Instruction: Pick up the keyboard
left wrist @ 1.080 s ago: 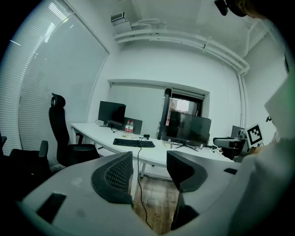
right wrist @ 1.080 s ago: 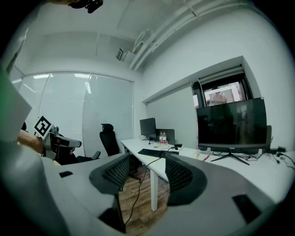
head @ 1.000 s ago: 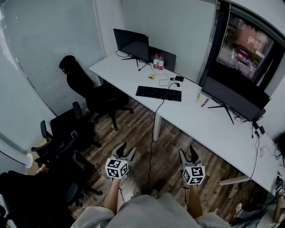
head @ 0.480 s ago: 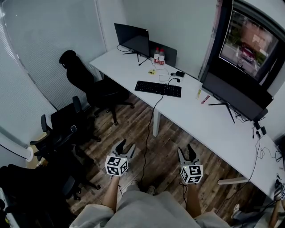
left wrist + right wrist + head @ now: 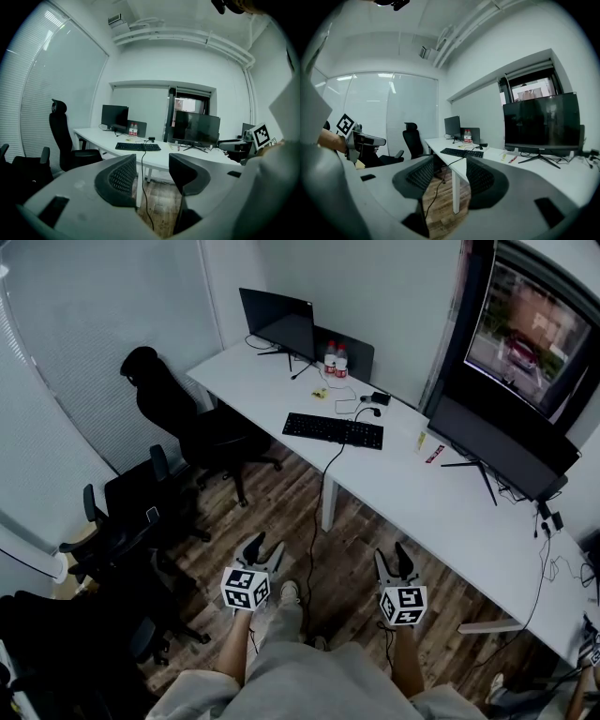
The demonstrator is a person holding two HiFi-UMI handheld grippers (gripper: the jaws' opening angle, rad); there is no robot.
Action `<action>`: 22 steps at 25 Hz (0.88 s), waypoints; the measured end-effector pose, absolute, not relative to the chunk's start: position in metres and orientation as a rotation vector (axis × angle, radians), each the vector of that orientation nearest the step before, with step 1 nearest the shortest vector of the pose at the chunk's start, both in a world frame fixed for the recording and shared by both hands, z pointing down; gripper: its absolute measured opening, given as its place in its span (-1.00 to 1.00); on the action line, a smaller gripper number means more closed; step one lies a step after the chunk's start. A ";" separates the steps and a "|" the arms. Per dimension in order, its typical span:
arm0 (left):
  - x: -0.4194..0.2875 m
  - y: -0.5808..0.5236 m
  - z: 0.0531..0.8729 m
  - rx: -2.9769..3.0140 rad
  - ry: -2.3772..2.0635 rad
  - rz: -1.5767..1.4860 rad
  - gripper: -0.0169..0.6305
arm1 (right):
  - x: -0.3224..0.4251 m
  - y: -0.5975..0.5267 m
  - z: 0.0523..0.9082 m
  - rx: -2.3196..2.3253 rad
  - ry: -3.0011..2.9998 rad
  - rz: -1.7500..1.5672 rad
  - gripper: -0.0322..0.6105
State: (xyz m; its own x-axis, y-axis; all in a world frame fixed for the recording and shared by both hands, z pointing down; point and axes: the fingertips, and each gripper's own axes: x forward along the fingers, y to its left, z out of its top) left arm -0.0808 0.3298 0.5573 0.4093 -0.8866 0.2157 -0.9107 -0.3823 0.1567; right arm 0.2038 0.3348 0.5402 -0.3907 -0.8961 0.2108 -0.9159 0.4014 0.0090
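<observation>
A black keyboard [image 5: 333, 430] lies on the long white desk [image 5: 403, 484], its cable hanging down off the front edge. It also shows far ahead in the left gripper view as keyboard [image 5: 138, 146] and in the right gripper view as keyboard [image 5: 462, 152]. Both grippers are held out over the wooden floor, well short of the desk. My left gripper [image 5: 263, 547] is open with nothing between its jaws. My right gripper [image 5: 391, 560] is open and empty too.
Black office chairs [image 5: 178, 423] stand left of the desk, with more chairs [image 5: 122, 531] nearer me. A monitor [image 5: 277, 322], two bottles [image 5: 335, 365] and a large screen [image 5: 497, 442] are on the desk. The desk leg [image 5: 329, 503] stands ahead.
The whole view has shifted slightly; the desk and keyboard sit a little nearer and my foot now shows between the grippers. Both grippers stay open.
</observation>
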 end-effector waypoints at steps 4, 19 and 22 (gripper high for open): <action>-0.085 0.303 0.563 2.417 -1.559 0.132 -0.29 | 0.200 0.310 0.542 1.627 -2.461 0.168 -0.28; -0.123 0.153 0.571 2.432 -1.461 0.098 -0.30 | 0.171 0.182 0.536 1.706 -2.351 0.156 -0.28; -0.133 0.126 0.572 2.434 -1.441 0.101 -0.30 | 0.162 0.159 0.536 1.718 -2.329 0.157 -0.28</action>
